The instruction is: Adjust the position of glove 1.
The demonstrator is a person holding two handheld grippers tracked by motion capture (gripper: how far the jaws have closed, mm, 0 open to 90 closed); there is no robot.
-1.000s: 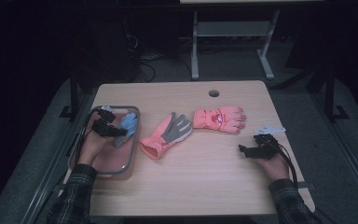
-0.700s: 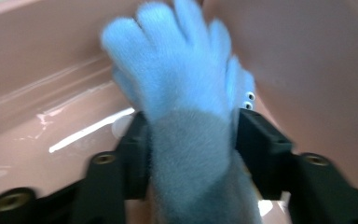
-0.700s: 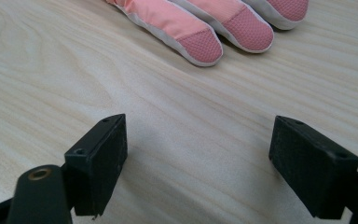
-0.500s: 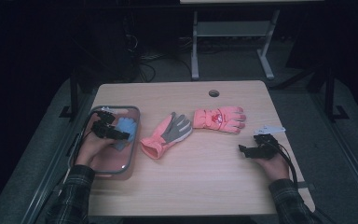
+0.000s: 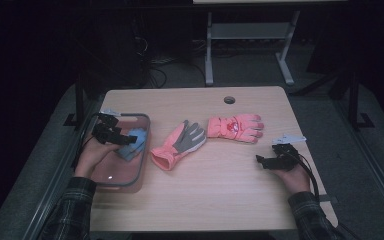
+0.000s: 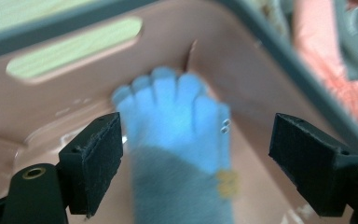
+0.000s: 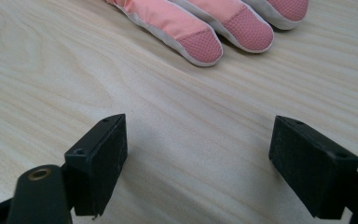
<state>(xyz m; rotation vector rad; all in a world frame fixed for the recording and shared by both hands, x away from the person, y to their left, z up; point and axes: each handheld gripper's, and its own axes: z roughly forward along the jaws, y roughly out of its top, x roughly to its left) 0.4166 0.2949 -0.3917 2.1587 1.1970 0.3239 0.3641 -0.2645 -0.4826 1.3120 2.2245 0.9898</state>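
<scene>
A blue and grey glove lies in the pink bin at the table's left. My left gripper hovers just over it. Its jaws have just been opening and now stand wide, with the glove below and between them but the pads off it. A pink glove with a grey palm lies mid-table, and a second pink glove lies to its right. My right gripper rests open on the wood near the right edge, holding nothing.
A round cable hole sits near the table's far edge. A metal stand rises on the floor behind the table. Bare wood lies along the front of the table.
The left gripper's jaws spread apart and let go of the blue glove, which now lies in the bin. That hand rose a little. The right hand kept still.
</scene>
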